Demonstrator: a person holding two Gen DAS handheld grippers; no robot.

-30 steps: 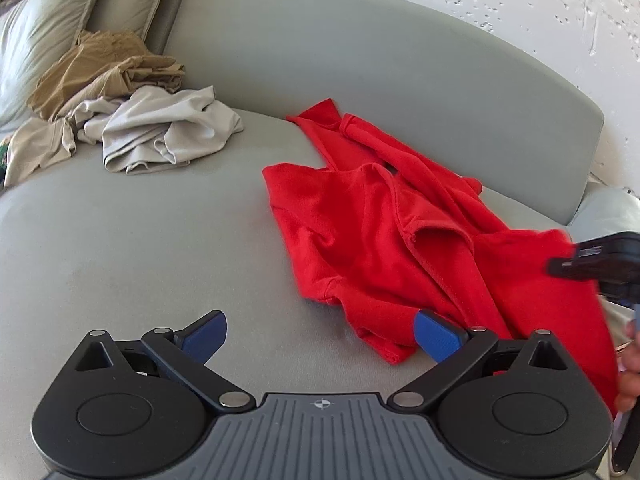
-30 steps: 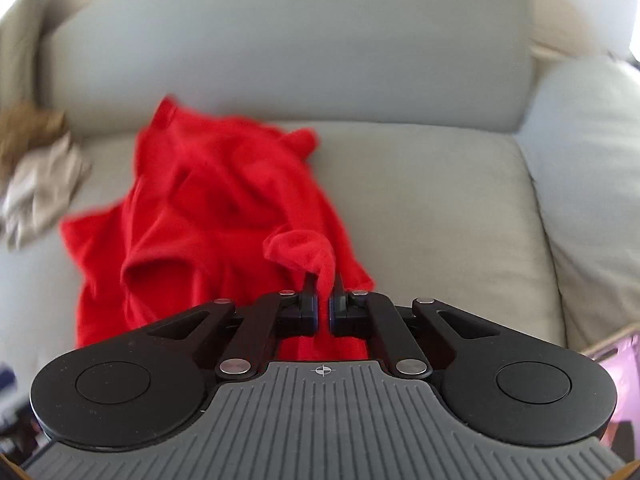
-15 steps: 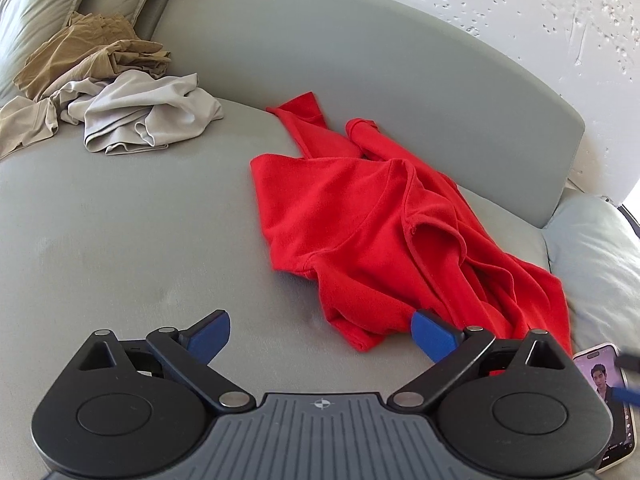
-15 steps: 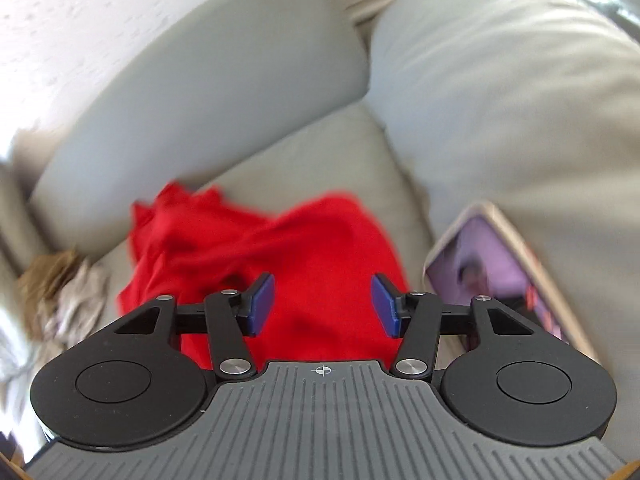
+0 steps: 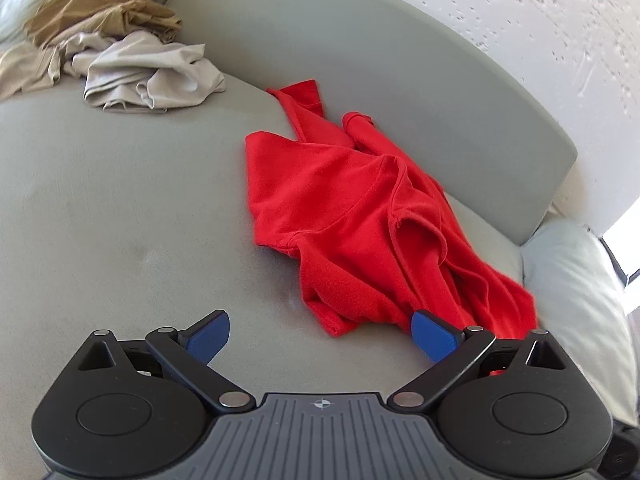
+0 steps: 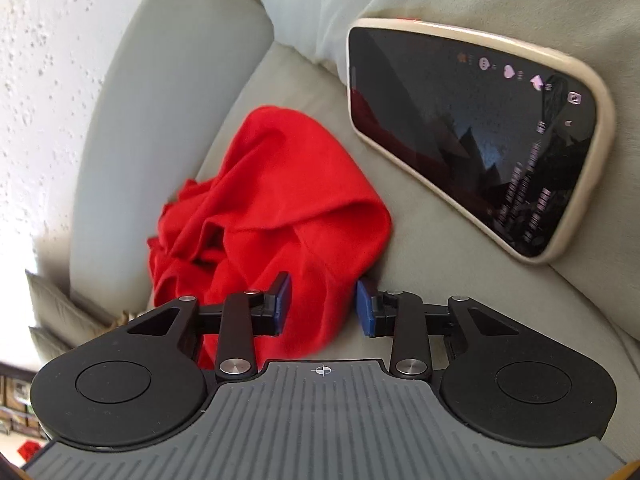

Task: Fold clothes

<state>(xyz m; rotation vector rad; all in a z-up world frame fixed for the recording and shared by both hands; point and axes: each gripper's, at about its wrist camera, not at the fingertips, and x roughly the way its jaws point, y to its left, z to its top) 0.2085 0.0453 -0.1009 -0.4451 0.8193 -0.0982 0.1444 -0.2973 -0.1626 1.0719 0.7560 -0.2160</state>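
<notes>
One phone point(image 6: 472, 144) shows only in the right wrist view.

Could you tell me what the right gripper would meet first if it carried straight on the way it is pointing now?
Most likely the red shirt: its near fold already lies between the closing jaws of the right gripper, apparently not yet pinched. The phone sits off to the right of that line.

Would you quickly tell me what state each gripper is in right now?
Left gripper: open, holding nothing.
Right gripper: jaws closing, red garment between them, not yet pinched.
</notes>
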